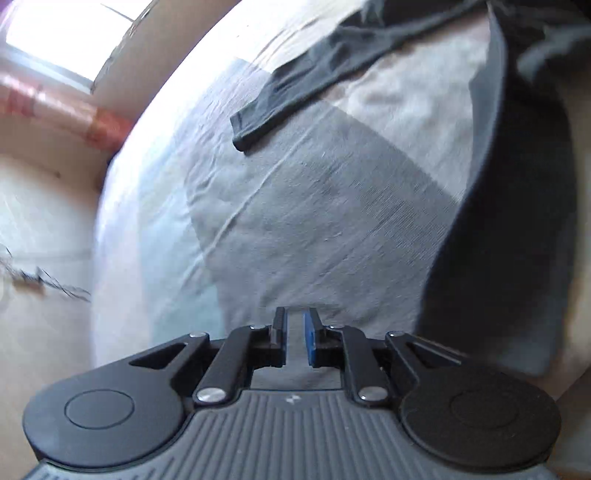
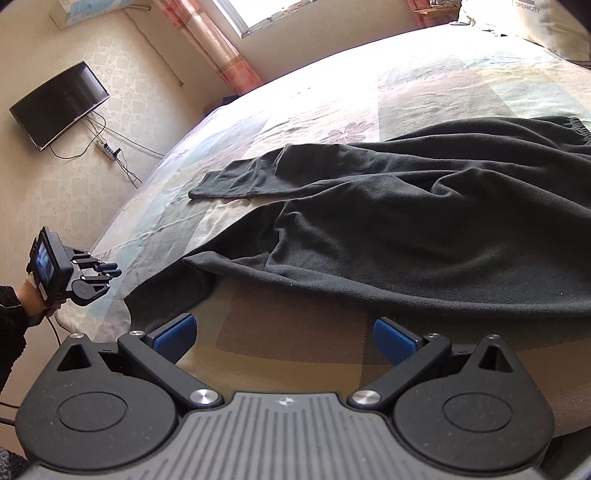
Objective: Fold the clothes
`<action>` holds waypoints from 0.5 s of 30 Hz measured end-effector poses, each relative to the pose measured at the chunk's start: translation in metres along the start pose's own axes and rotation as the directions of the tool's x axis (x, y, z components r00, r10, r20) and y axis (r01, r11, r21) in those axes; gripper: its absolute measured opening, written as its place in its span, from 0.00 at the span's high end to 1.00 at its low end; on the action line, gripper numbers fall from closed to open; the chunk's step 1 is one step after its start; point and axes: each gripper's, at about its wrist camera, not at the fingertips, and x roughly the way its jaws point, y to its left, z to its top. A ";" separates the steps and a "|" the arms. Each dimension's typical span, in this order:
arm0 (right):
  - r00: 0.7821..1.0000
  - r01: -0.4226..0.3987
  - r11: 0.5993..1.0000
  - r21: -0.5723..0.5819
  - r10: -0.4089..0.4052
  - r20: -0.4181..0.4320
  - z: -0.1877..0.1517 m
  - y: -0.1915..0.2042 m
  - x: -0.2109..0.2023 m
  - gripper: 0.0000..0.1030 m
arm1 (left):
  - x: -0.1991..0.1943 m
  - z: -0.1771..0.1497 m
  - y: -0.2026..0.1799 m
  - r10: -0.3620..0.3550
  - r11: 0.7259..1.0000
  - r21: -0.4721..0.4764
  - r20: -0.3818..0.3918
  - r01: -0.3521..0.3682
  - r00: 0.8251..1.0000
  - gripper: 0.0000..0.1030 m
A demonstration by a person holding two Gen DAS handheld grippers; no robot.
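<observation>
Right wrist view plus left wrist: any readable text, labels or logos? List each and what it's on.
"DREAMCITY": printed on the pillow at the bed's far corner, right wrist view.
Lit screen on the left tongs: too small to read.
Box or poster high on the wall: print blurred, unreadable.
Small emblem on each tong body: a mark, no letters.
Left wrist view: no text.

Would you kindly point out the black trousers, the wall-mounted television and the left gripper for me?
black trousers (image 2: 424, 236), right wrist view, on the near leg's cloth.
television (image 2: 59, 103), right wrist view, middle of the dark screen.
left gripper (image 2: 112, 269), right wrist view, between its fingertips.
</observation>
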 end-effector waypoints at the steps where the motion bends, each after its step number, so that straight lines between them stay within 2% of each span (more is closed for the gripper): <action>1: 1.000 -0.002 1.000 0.000 0.002 -0.003 0.000 0.000 0.001 0.00 | -0.007 -0.002 0.006 -0.067 0.993 -0.098 0.014 0.068 0.998 0.86; 2: 1.000 -0.003 1.000 0.001 0.003 -0.007 0.000 0.000 0.003 0.00 | -0.014 -0.005 0.012 -0.132 0.971 -0.194 0.035 0.136 0.991 0.86; 3: 1.000 -0.005 1.000 0.002 0.005 -0.012 0.000 0.001 0.005 0.00 | -0.019 -0.008 0.016 -0.197 0.935 -0.288 0.066 0.208 0.978 0.86; 5: 1.000 -0.008 1.000 -0.001 0.008 -0.022 -0.001 0.002 0.008 0.00 | -0.026 -0.018 0.017 -0.314 0.843 -0.415 0.142 0.344 0.939 0.73; 6: 1.000 -0.011 1.000 -0.002 0.011 -0.028 -0.002 0.003 0.010 0.00 | -0.025 -0.020 0.016 -0.345 0.805 -0.452 0.171 0.385 0.923 0.68; 7: 0.999 -0.013 1.000 -0.003 0.013 -0.033 -0.002 0.003 0.012 0.00 | -0.022 -0.021 0.015 -0.362 0.776 -0.479 0.193 0.410 0.912 0.67; 8: 0.999 -0.014 1.000 -0.005 0.014 -0.038 -0.002 0.004 0.013 0.00 | -0.018 -0.021 0.011 -0.370 0.761 -0.493 0.203 0.421 0.906 0.67; 12: 0.999 -0.019 1.000 -0.013 0.018 -0.052 -0.004 0.007 0.016 0.00 | -0.010 -0.029 -0.005 -0.326 0.782 -0.493 0.200 0.382 0.924 0.67; 15: 0.998 -0.014 1.000 -0.019 0.013 -0.054 -0.004 0.008 0.016 0.00 | -0.006 -0.034 -0.003 -0.215 0.811 -0.507 0.205 0.291 0.955 0.67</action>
